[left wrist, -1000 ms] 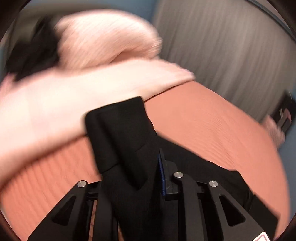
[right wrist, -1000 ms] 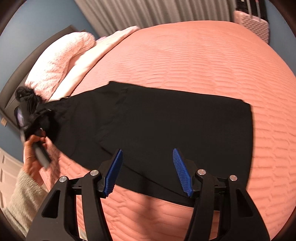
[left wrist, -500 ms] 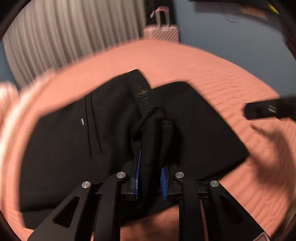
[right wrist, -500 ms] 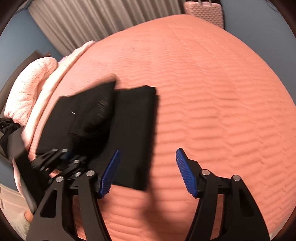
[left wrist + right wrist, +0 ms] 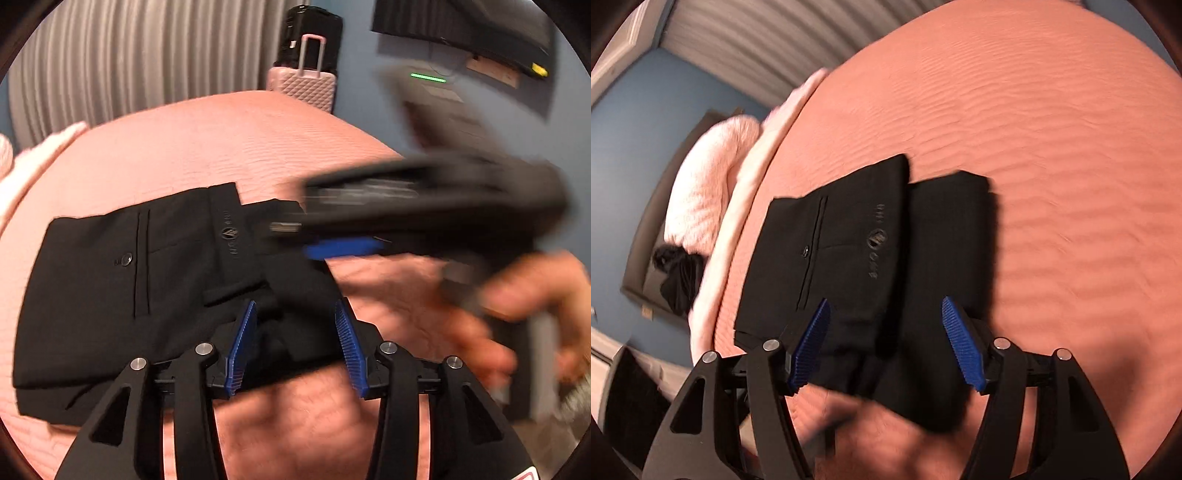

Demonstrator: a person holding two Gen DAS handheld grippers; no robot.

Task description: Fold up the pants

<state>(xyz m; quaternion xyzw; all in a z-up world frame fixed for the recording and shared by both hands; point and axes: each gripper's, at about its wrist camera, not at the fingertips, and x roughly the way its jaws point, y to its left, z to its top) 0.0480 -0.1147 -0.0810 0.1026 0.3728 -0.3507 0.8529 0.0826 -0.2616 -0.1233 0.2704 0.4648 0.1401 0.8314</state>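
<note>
The black pants (image 5: 122, 295) lie folded on the salmon bedspread (image 5: 207, 147), with a back pocket button and waistband logo facing up. My left gripper (image 5: 295, 347) is open just above their near right corner, with cloth between the blue pads but not pinched. My right gripper (image 5: 886, 339) is open over the near edge of the folded pants (image 5: 857, 251). In the left wrist view the right gripper (image 5: 424, 218) crosses in blurred from the right, over the pants' far right part, with the hand behind it.
Pink pillows (image 5: 705, 184) and a black garment (image 5: 679, 277) lie at the bed's head. A pink suitcase (image 5: 303, 83) stands beyond the bed by grey curtains (image 5: 129, 62). Open bedspread (image 5: 1052, 147) lies to the right of the pants.
My left gripper carried the pants end over onto the rest, then opened and let it go. My right gripper swung left over the folded pants, staying open.
</note>
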